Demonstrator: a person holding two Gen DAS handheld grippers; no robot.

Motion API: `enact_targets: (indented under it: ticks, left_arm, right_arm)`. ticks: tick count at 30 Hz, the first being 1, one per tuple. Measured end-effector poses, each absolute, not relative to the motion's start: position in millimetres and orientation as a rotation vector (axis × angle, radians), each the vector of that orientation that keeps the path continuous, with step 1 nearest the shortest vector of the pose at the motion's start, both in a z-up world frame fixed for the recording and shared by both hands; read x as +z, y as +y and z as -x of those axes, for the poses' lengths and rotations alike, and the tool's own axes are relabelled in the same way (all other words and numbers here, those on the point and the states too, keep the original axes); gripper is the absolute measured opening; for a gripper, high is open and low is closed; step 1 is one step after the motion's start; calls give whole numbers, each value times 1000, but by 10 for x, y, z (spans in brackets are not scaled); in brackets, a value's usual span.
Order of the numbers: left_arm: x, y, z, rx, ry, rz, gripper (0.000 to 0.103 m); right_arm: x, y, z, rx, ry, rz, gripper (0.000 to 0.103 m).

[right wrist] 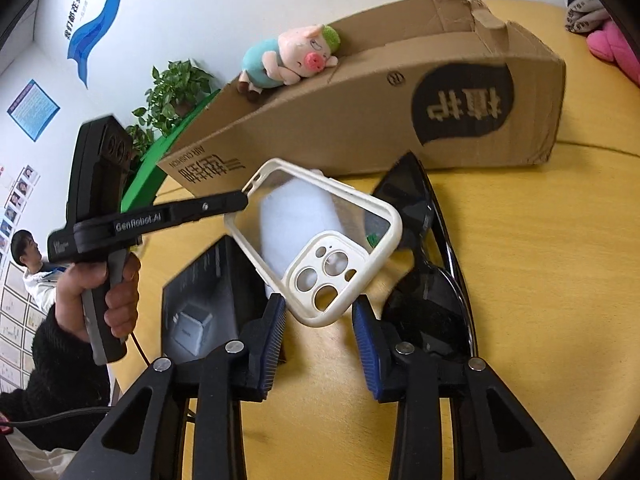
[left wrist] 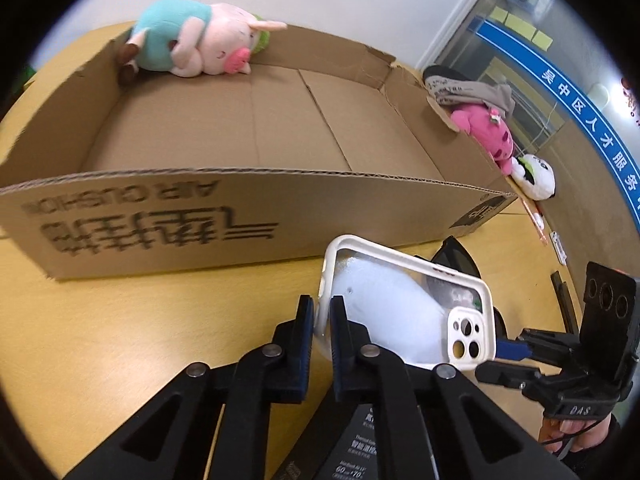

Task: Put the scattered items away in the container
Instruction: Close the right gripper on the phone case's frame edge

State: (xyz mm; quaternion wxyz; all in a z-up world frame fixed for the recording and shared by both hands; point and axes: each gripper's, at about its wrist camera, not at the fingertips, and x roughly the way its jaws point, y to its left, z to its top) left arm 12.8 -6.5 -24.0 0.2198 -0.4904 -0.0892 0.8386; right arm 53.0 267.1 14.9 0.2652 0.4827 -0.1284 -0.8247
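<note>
Cream-rimmed clear plastic phone case [left wrist: 404, 304] is pinched by its edge in the left gripper [left wrist: 320, 320], camera-cutout end between the parted right gripper [right wrist: 320, 320] pads, short of the cardboard box [left wrist: 240, 216]. Thin-edge grip may let it pivot and slip.

Black sunglasses [left wrist: 456, 260] lie mostly hidden behind the phone case [left wrist: 404, 300]; the cardboard box [right wrist: 360, 120] has blurred lettering. The pink plush [right wrist: 616, 48] is cut by the frame edge; the wall posters' [right wrist: 32, 108] text is too small to read.
</note>
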Motion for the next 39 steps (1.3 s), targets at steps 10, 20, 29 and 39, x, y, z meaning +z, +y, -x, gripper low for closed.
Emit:
enact_targets:
  ticks: [10, 20, 29, 39]
  left_arm:
    - [-219, -283, -310, 2333, -318, 1360, 7]
    - [-212, -313, -295, 2345, -343, 1357, 7]
    - [-155, -434, -365, 2375, -366, 1328, 7]
    - [89, -389, -434, 2413, -323, 1245, 7]
  right_arm:
    - [156, 2446, -362, -2181, -295, -1356, 57]
    - [162, 2604, -156, -2233, -355, -1335, 41]
    - [153, 2545, -157, -2260, -284, -1321, 16]
    - [296, 2567, -207, -2302, -273, -1259, 15]
